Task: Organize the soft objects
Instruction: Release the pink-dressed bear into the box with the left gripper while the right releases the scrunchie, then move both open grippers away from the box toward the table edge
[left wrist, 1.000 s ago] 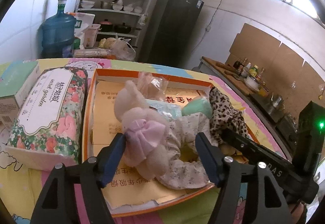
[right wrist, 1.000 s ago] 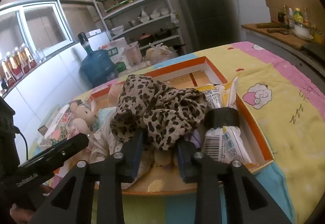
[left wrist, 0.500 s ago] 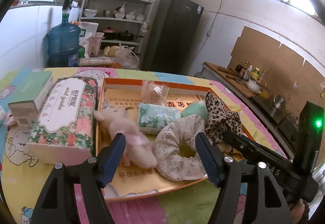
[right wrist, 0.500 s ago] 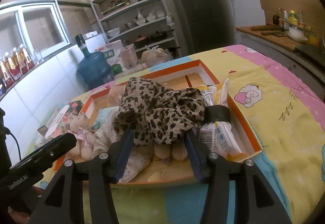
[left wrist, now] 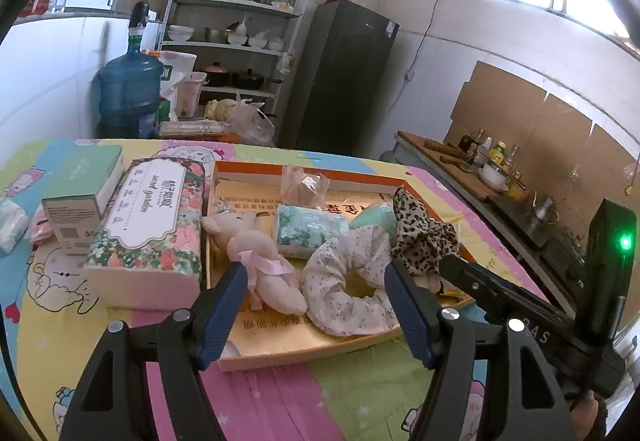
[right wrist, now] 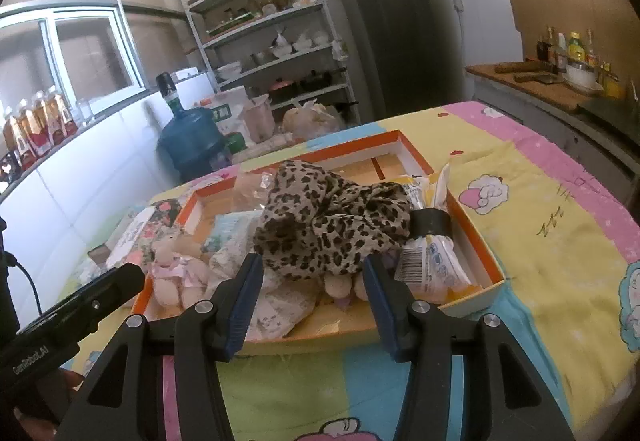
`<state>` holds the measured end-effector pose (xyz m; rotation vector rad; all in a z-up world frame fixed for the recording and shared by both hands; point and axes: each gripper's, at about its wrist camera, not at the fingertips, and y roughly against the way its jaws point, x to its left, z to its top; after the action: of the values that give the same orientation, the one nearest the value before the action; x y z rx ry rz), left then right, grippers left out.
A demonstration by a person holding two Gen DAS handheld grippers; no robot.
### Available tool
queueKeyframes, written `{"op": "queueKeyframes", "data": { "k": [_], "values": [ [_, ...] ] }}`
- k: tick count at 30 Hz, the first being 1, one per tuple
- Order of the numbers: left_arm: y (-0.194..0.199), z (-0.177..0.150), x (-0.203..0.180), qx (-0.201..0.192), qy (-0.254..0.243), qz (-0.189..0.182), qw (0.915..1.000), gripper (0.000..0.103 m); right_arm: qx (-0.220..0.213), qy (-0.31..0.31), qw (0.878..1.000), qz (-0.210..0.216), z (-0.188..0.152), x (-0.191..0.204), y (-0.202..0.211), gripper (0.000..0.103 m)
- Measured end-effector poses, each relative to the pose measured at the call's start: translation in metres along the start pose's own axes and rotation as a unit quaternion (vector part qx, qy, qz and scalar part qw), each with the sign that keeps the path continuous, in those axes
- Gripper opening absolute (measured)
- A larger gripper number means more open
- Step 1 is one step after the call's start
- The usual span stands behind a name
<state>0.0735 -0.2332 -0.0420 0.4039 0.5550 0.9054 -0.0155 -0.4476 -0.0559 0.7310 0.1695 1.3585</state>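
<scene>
Near edge of tray, left hand-held gripper (left wrist: 312, 301): jaws are held wide apart, nothing is gripped; it is poised short of the orange tray (left wrist: 280, 355), framing the plush toy and the floral scrunchie.
Near edge of tray, right hand-held gripper (right wrist: 314, 295): jaws are spread apart and empty; it is aimed at the leopard-print cloth from the table side.
Plush toy (left wrist: 260, 263): a pink toy with a ribbon bow, laid on its side inside the tray, at the left.
Floral scrunchie (left wrist: 348, 281): laid flat in the tray, touching the plush toy.
Leopard-print cloth (right wrist: 332, 227): bunched in a heap in the tray, draped over other items.
Tissue pack (left wrist: 310, 231): a green-patterned pack set further back in the tray, beside a mint-green soft item (left wrist: 374, 215).
Step in hand: a pause between placements is judged likely, with the soft things already gathered in the tray and both tools free.
Next move: a target must be chosen and the open jaws centred on it before closing; soft fabric is expected to bunch, so a deep bite is advised.
Surroundings: a floral tissue box (left wrist: 148, 229) stands just left of the tray; a taped snack bundle (right wrist: 430, 241) lies at the right wall.
Obstruction: items overlap closely, so a neighbour could be dragged along; the tray wall must be cleared.
</scene>
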Motion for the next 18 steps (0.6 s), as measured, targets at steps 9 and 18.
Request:
{"op": "queueKeyframes", "data": {
  "k": [9,18],
  "values": [
    [0.026,-0.004,0.005,-0.017,-0.004,0.009,0.9998,0.071,-0.011,0.009,1.0,0.01,-0.005,0.019,0.014,0.054],
    [0.05,-0.012,0.017,-0.025,-0.003,0.023,0.9994,0.071,-0.014,0.017,1.0,0.017,-0.013,0.035,0.024,0.054]
  ]
}}
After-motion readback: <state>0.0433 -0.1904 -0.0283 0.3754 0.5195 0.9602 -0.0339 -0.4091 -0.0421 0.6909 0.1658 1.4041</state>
